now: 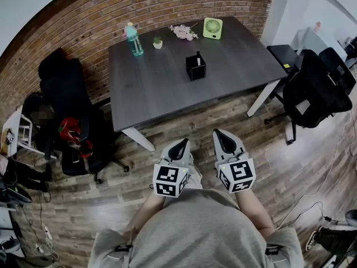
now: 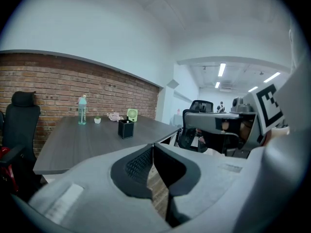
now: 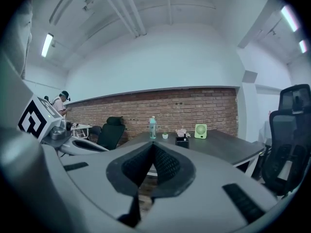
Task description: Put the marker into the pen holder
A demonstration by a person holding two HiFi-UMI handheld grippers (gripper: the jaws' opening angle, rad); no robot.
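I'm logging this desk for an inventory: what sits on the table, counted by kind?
Bottle: 1
Potted plant: 1
Bunch of flowers: 1
Fan: 1
Pen holder: 1
Total: 5

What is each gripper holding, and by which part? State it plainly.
Nothing is held. The left gripper and the right gripper both have their jaws closed tip to tip, with nothing between them.
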